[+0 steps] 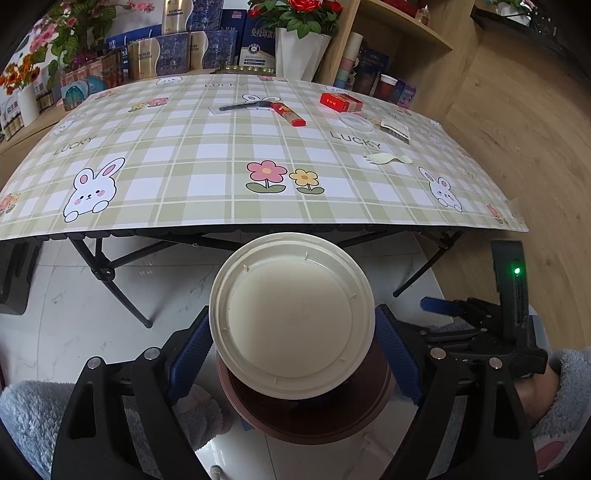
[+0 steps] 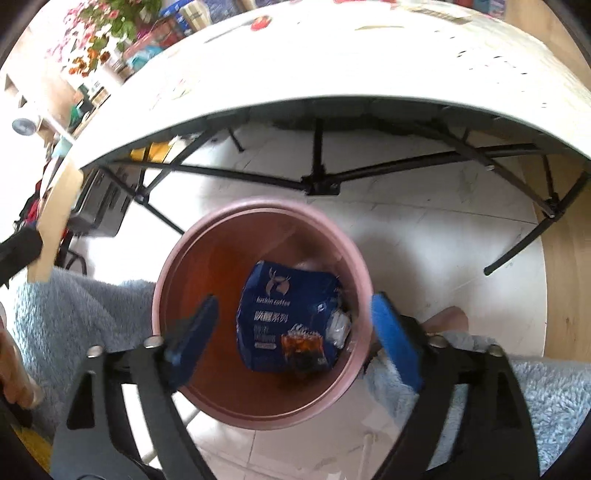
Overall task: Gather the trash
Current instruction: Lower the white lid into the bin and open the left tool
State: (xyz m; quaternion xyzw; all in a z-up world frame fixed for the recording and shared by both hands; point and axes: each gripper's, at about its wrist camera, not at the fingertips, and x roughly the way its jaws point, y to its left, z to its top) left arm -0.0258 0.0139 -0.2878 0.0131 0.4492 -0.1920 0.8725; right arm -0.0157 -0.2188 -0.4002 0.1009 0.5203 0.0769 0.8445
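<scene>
**Mia:** What is the left gripper (image 1: 293, 332) doing?

**Ben:** Its two blue pads (image 1: 192, 350) press on the sides of a round cream bowl (image 1: 291, 314). So it is pinching the bowl. The bowl hangs right above a pink trash bin (image 1: 306, 417) on the floor, just in front of the table edge.

**Mia:** And the right gripper (image 2: 291, 332)?

**Ben:** Its blue pads are spread wide apart. Nothing is between them. It points down into the pink trash bin (image 2: 258, 410).

**Mia:** What is inside the bin?

**Ben:** A blue coffee bag (image 2: 288, 317) lies at the bottom. Some white crumpled stuff (image 2: 340, 326) sits next to it, on its right.

**Mia:** Is there more trash around?

**Ben:** Yes, on the table (image 1: 184, 147) with the bunny cloth. There is a red box (image 1: 340, 102), a red and black long thing (image 1: 266, 109), a clear round lid (image 1: 356, 122), a small packet (image 1: 395, 129) and a pale plastic spoon (image 1: 388, 158). They are all at the far right part of the table, well apart from the bin.

**Mia:** What is behind the table?

**Ben:** Flowers (image 1: 299, 14) and boxes (image 1: 177, 51).
</scene>
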